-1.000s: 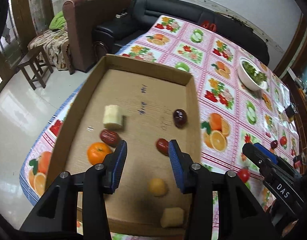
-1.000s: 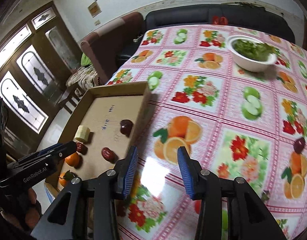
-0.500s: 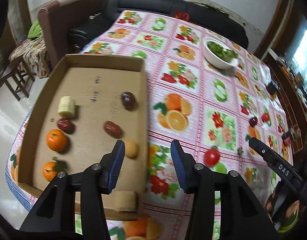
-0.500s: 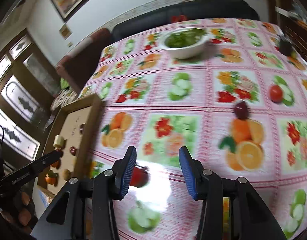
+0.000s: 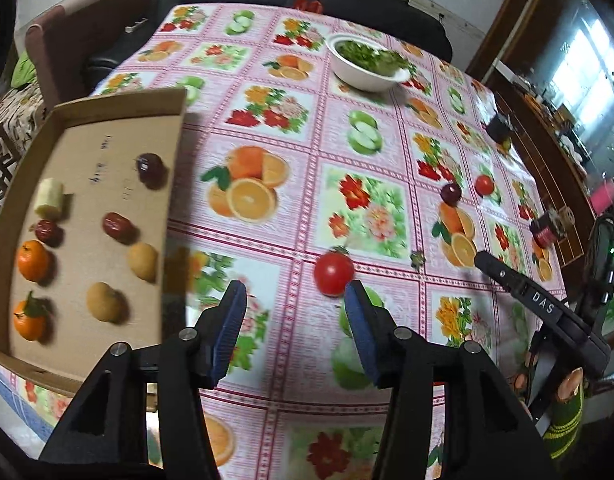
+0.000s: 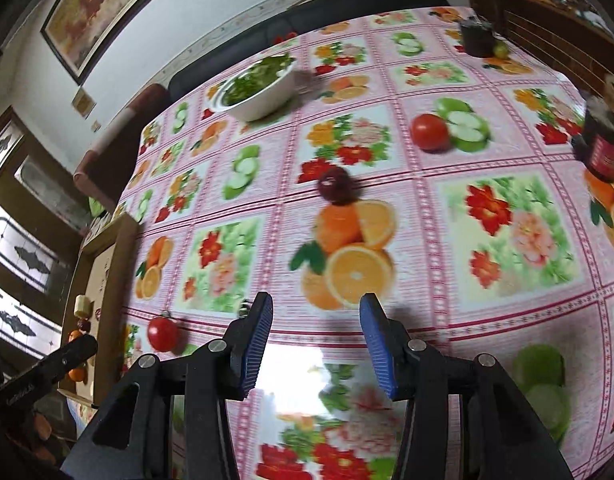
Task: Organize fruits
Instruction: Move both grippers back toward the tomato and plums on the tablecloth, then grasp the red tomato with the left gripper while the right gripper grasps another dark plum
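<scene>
Our left gripper [image 5: 295, 304] is opening, empty, beside a tomato [image 5: 333, 272]. Our right gripper [image 6: 317, 320] hangs apart, empty, above the tablecloth [image 6: 427, 208].

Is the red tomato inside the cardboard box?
No, the red tomato sits on the tablecloth, outside the cardboard box.
</scene>
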Demonstrator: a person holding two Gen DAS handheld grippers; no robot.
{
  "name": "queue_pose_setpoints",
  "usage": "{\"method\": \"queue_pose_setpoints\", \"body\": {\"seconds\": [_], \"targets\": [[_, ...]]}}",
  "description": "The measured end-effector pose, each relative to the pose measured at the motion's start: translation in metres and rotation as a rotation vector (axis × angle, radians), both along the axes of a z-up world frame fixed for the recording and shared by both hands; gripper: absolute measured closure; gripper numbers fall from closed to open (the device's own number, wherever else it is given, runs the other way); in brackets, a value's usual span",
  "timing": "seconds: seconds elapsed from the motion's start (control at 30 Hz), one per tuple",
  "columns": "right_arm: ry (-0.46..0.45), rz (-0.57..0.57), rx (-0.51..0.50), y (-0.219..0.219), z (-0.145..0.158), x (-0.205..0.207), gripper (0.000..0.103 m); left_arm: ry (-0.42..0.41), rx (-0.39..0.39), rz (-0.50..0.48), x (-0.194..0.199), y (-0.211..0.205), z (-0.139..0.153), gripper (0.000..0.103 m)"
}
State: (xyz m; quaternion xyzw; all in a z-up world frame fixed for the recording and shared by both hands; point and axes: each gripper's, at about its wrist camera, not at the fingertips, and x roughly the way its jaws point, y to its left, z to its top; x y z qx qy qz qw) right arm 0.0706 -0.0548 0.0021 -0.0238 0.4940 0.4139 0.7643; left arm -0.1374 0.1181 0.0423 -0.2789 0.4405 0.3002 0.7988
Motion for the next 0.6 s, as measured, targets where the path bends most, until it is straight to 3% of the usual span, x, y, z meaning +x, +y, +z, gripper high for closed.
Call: {"method": "queue_pose_setpoints", "body": {"seconds": [0.6], "targets": [[-0.056, 0.023, -0.015, 0.029, -0.002, 0.019, 0.056, 0.041, -0.053, -0.057, 0.031, -0.008, -0.026, 0.053]]}}
